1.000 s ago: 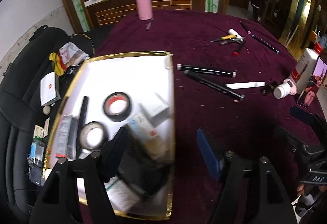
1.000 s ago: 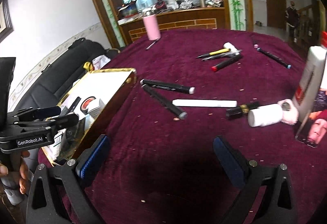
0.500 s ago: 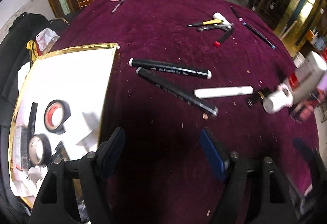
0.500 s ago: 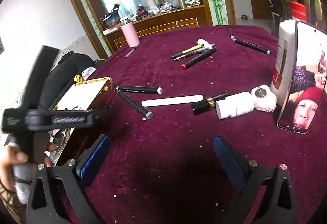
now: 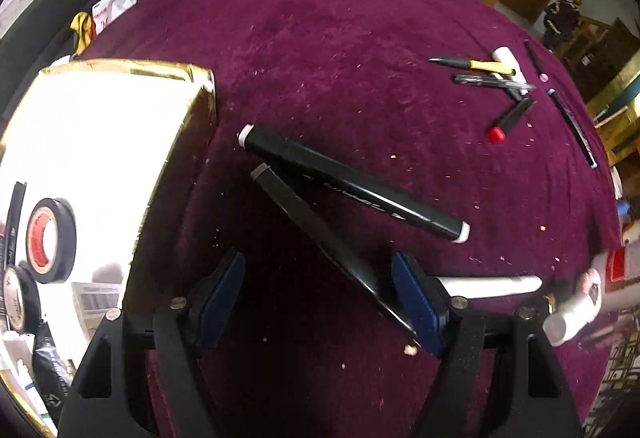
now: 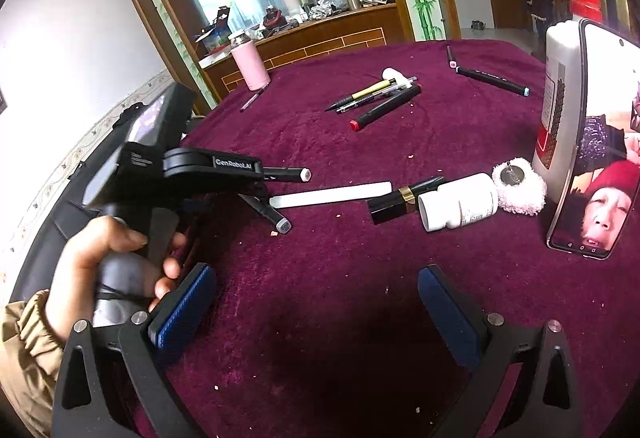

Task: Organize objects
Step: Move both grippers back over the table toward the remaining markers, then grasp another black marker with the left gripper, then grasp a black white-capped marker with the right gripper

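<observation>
Left gripper (image 5: pixel 320 298) shifted from box (image 5: pixel 120 110) to black markers (image 5: pixel 352 186); fingers apart, empty; right gripper (image 6: pixel 316 314) fingers apart.

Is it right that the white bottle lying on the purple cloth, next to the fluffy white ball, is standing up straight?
Not quite. The white bottle is next to the fluffy white ball on the purple cloth, but it is lying on its side, not standing up straight. The right wrist view shows this best.

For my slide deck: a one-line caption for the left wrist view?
Open left gripper above two black markers beside the gold box.
</observation>
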The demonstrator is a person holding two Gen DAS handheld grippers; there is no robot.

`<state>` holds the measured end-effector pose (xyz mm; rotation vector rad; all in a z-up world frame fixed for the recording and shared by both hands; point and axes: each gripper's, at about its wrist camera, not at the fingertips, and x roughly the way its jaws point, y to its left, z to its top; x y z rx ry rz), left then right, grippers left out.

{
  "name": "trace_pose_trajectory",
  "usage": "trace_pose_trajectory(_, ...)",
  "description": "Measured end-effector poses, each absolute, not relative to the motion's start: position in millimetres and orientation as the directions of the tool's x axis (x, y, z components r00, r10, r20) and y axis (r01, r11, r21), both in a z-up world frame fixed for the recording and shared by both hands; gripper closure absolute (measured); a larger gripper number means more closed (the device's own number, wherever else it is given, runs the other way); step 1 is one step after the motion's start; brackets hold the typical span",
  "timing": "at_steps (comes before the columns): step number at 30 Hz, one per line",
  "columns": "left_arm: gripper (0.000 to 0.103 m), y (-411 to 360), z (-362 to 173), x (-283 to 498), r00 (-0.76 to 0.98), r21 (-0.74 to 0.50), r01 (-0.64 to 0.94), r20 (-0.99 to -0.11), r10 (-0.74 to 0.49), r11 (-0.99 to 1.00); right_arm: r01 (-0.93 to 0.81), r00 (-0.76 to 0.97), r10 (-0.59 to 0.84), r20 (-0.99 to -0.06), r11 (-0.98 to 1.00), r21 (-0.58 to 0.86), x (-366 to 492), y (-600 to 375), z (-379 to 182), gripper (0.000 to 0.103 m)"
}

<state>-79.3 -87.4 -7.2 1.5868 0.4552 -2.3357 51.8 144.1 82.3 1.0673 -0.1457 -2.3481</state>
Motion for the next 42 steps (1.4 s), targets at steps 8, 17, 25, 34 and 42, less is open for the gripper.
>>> trace_pose_trajectory(8,0.077,-85,-5,-74,-0.376,-0.046,0.356,-0.922,-0.098,-0.934,0.453,-0.537,-0.508,-0.673,-0.847,0.279,39,142,89,0.000)
trace_pose_trajectory(17,0.089,-79,-2,-19,-0.366,-0.094,0.219,-0.931,0.008,-0.971,0.615,-0.463,-0.527,-0.712,-0.770,0.170,-8,96,115,0.000)
trace_pose_trajectory(25,0.089,-83,-1,14,-0.371,-0.147,0.192,-0.926,0.067,-0.970,0.733,-0.303,-0.509,-0.806,-0.664,0.144,-67,4,82,0.027)
trace_pose_trajectory(34,0.089,-82,-4,14,-0.387,-0.154,0.181,-0.919,0.073,-0.971,0.756,-0.319,-0.425,-0.847,-0.653,0.043,-83,-47,46,0.039)
trace_pose_trajectory(42,0.089,-81,-5,12,-0.396,-0.150,0.181,-0.916,0.067,-0.972,0.731,-0.380,-0.387,-0.840,-0.682,-0.016,-75,-47,37,0.088)
